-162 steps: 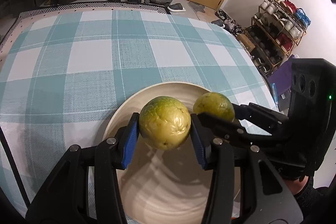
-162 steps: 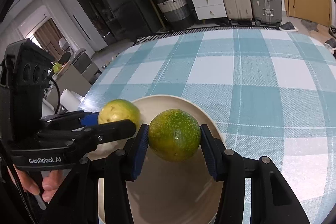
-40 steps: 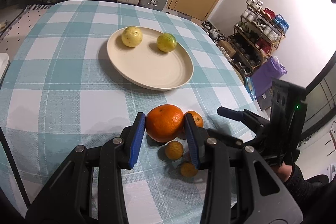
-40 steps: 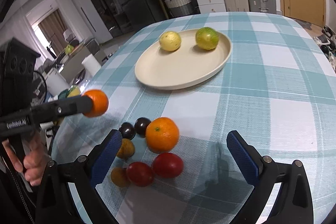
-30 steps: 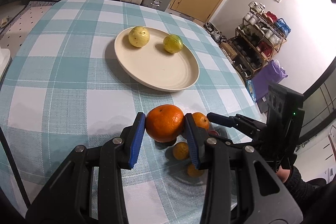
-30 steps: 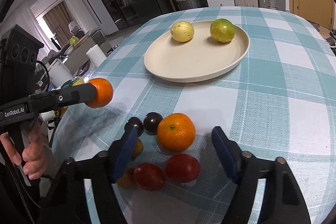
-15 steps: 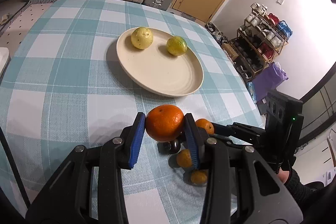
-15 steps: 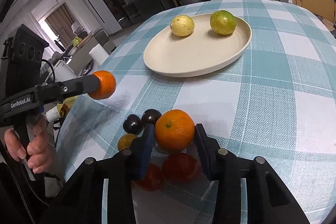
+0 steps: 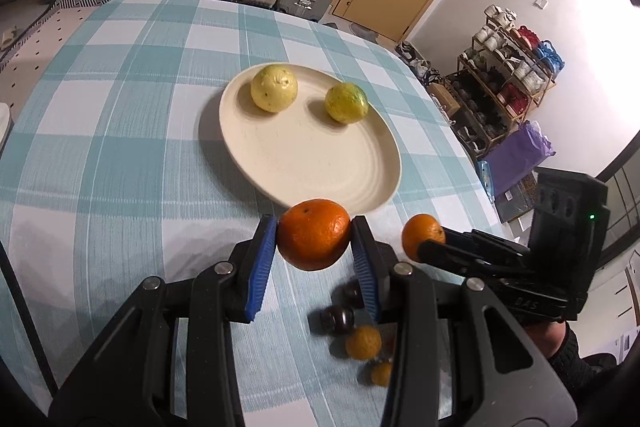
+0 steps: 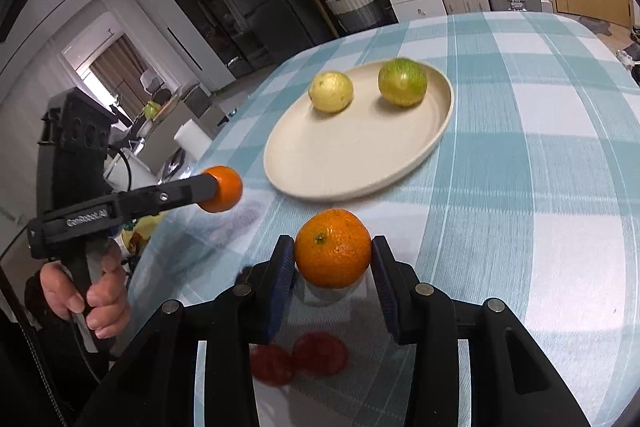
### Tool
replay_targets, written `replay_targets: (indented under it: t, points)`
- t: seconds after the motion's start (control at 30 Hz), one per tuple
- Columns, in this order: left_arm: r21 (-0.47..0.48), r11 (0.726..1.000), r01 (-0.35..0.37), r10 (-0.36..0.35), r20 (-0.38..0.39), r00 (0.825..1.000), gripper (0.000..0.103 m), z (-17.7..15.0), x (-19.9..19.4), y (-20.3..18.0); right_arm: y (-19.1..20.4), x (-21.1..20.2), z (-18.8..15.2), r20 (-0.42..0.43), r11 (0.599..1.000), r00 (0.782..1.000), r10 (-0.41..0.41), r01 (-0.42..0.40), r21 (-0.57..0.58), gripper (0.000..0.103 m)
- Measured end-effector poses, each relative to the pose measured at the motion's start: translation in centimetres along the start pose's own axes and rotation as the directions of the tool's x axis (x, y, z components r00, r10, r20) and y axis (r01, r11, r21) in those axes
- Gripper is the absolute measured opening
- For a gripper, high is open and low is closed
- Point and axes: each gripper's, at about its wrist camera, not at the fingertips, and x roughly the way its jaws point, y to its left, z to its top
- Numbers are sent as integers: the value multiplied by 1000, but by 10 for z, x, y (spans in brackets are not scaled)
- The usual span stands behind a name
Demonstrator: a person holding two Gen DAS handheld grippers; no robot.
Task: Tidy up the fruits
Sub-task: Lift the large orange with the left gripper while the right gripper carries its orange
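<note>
left gripper (image 9: 314,251) pinching one orange (image 9: 314,239) between its blue pads, both pads touching the skin, fruit held off the cloth just short of the plate's near rim. right gripper (image 10: 333,267) clamped on a second orange (image 10: 333,253), stem end facing the camera, also lifted, also just short of the plate. in the left wrist view the right gripper's orange (image 9: 422,237) shows to the right of the plate's near edge; in the right wrist view the left gripper's orange (image 10: 223,188) sits left of the plate, with a hand (image 10: 86,301) on the handle.

plate (image 9: 372,183): one, cream, round, on the checked tablecloth (image 9: 100,131). two fruits on it, both at the far side: one yellow fruit (image 9: 274,88) on the left, one yellow-green fruit (image 9: 346,103) on the right, apart from each other.

loose fruit on the cloth nearer the camera than the plate, below the grippers:
- two dark round fruits (image 9: 337,319), touching or nearly so, one partly behind the left gripper's finger
- two small orange fruits (image 9: 363,342), blurred
- two red tomatoes (image 10: 319,353) side by side in the right wrist view, blurred

count: two oranges in grip, two fruits plated, six loose.
</note>
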Motion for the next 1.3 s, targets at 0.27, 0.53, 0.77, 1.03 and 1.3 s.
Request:
replay_targets:
  t: [0.27,0.53,0.77,1.03,1.3]
  points:
    - [-5,999,-37,37,15,999,35,33,17,10,2,-5,34,66,1000,998,24,-24,-2,40]
    - [-22,999,-43,42,-5,999,35,48,36,23,5,10,41,46,999,999,26,-24,-47,40]
    - [-44,998,-44,44,-3,999,35,40,34,31,2,-1,-15,5,997,998,70,-70,-35,47]
    - [-29,999,-39,40,20,999,35,34,19,22,16,6,-26,-29,993,994,108,-109,-53,48]
    - [-26,999,-43,44,27,999,35,32,11,19,36,27,-38,-105,987,990,91,-103,-120,46]
